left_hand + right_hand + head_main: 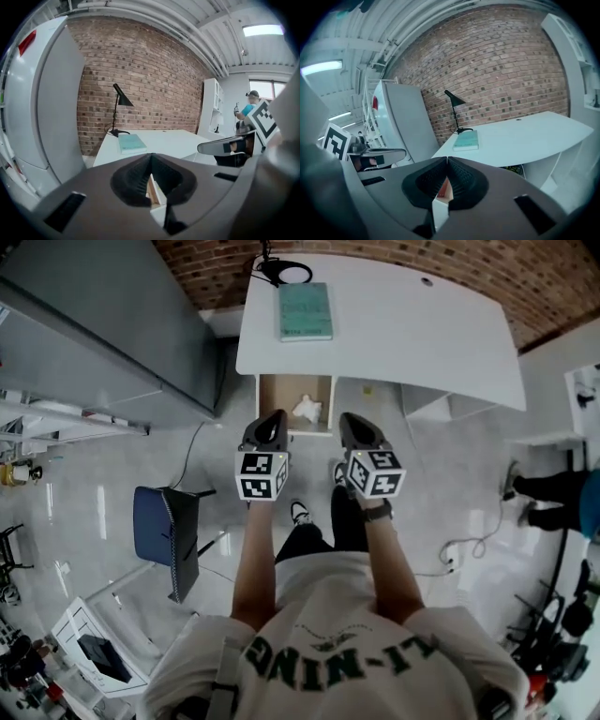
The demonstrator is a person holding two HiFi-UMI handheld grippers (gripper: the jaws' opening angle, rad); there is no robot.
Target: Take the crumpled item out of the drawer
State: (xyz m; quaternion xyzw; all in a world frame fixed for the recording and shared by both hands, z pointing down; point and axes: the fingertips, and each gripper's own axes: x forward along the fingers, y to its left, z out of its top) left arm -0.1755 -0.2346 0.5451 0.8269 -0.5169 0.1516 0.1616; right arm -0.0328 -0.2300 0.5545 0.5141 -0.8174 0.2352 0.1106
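Dark grey plastic on both of them. The left hand-held gripper (273,418) and the right hand-held gripper (352,420) are held out side by side in front of the person. Their tips aim at the open drawer (279,388) under the near edge of the white table (422,334). Both are clenched, with the ribbed pads pressed together at the tips and nothing caught in either one.

The crumpled item (307,409) is a little white wad on the wooden drawer floor. It sits in the right half, close to the right wall, and from the head view it lands roughly between the two gripper tips. It's too small and lumpy for me to call a long axis or say which way it points. The drawer itself is pulled out toward the person.

View differences: only the head view shows the wad and the whole drawer. Each gripper view just gets a brownish sliver through the slit below its own closed jaws, plus the other gripper off to the side. On the flip side, the gripper views show the black lamp (119,98) standing upright in front of the brick wall (154,79). The head view only catches what looks like its base beside the teal book (306,311). The blue chair (161,526) on the floor at left only shows from the head.
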